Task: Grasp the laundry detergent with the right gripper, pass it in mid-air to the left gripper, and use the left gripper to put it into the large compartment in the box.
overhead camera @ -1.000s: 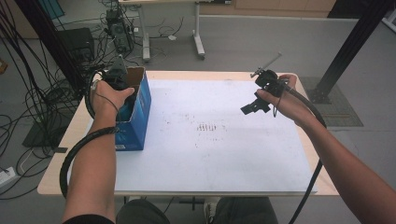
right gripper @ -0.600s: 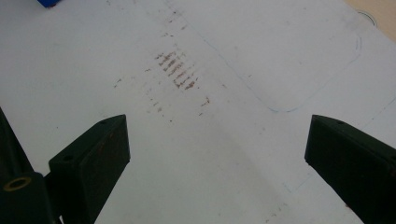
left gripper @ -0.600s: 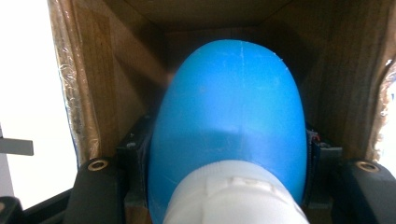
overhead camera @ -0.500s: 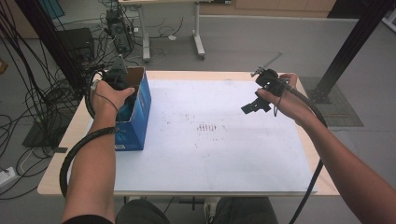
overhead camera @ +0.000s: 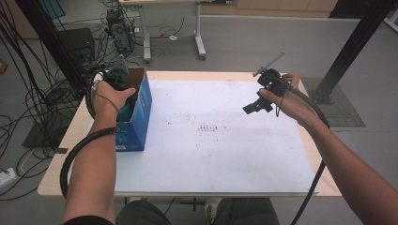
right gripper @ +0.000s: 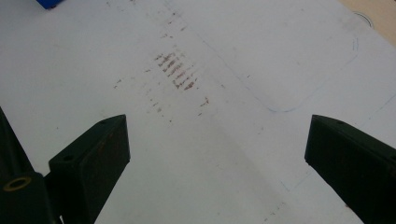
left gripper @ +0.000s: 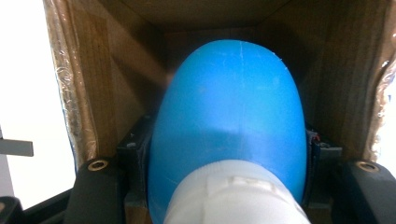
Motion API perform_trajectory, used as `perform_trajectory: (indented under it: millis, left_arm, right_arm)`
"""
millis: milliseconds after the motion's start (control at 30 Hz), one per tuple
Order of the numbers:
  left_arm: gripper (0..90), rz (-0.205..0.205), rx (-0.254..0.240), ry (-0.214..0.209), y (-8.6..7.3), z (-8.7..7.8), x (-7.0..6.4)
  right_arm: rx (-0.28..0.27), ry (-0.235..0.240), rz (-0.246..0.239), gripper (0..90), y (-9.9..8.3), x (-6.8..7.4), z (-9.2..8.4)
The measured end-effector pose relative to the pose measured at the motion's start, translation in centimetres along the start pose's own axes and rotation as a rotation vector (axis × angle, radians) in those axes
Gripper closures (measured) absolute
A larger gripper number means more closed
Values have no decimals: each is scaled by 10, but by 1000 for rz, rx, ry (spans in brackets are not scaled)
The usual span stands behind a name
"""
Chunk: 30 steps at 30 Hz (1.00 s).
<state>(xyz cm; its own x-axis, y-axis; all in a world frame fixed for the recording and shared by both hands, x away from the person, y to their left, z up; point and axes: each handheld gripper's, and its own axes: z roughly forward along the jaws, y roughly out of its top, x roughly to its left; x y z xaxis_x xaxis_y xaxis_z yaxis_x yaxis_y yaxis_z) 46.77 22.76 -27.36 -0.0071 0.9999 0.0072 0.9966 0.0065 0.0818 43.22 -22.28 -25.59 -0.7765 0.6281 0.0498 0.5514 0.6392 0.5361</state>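
A blue cardboard box (overhead camera: 137,119) stands open-topped at the table's left edge. My left gripper (overhead camera: 125,96) reaches down into it. In the left gripper view the jaws sit inside the brown box walls (left gripper: 98,84), and the left gripper (left gripper: 229,156) is shut on a rounded blue object with a white end (left gripper: 229,107). My right gripper (overhead camera: 252,107) hangs above the right side of the white mat (overhead camera: 225,159). In the right gripper view it (right gripper: 217,149) is open, nothing between its jaws.
Brown smudges (overhead camera: 206,127) mark the middle of the mat, seen too as smudges (right gripper: 177,70) ahead of the right jaws. A faint drawn outline (right gripper: 303,79) lies on the mat. Cables (overhead camera: 28,93) hang left of the table; a black post (overhead camera: 349,51) stands at the right.
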Motion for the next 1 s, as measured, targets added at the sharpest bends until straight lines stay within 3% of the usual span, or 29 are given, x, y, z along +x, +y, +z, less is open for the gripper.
perform_trajectory:
  millis: [1000]
  left_arm:
    - [360,3,-4,1,0,0,-1]
  right_arm:
    - [2,6,-11,67,4,2,2]
